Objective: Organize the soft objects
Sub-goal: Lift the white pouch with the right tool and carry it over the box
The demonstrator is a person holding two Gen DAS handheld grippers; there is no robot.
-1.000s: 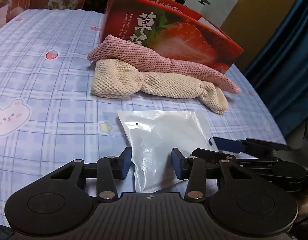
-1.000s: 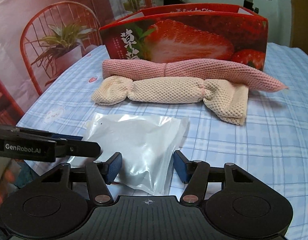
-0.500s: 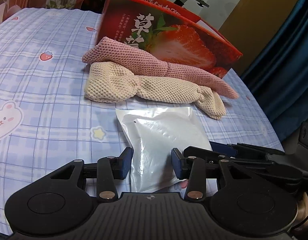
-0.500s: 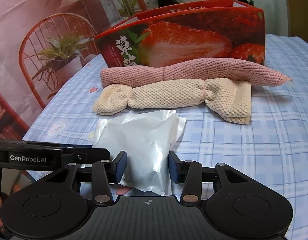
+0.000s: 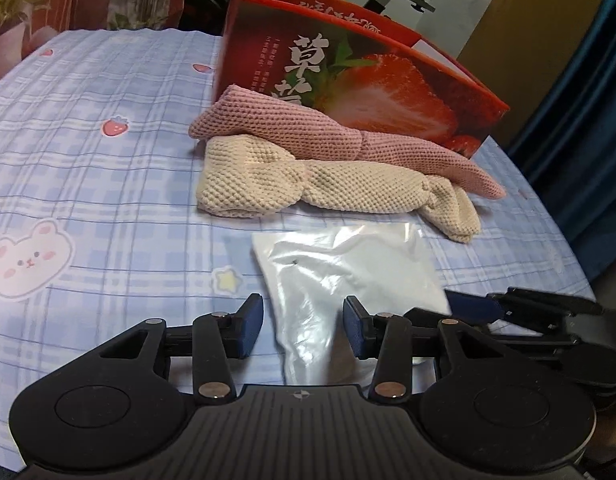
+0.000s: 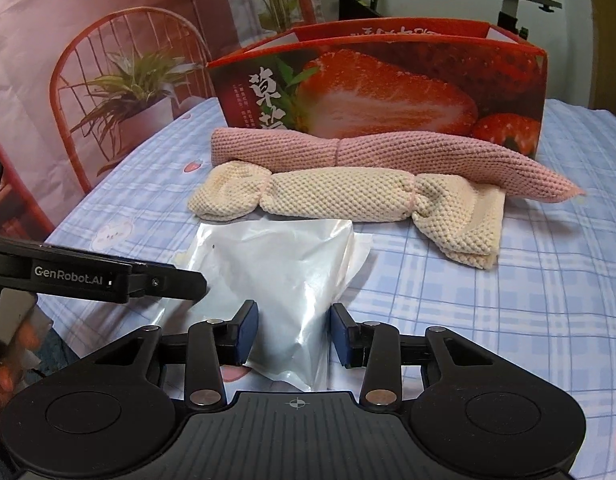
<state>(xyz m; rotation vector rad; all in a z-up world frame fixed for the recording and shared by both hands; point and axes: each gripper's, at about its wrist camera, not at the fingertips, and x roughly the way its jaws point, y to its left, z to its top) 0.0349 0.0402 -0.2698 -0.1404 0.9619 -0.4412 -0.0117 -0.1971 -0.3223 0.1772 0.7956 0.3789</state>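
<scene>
Closing right tongs (image 6: 293, 334) pinch glossy crinkled pouch (image 6: 283, 276) | left tongs (image 5: 303, 326) straddle it, apparently released

Pink towel (image 6: 388, 156), cream towel (image 6: 348, 200), red strawberry box (image 6: 388, 92), blue plaid cloth (image 6: 488, 300)

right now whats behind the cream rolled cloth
The pink rolled cloth lies right behind the cream rolled cloth, its tapered end overlapping it. Behind that stands the strawberry box; its inside is hidden.
</scene>
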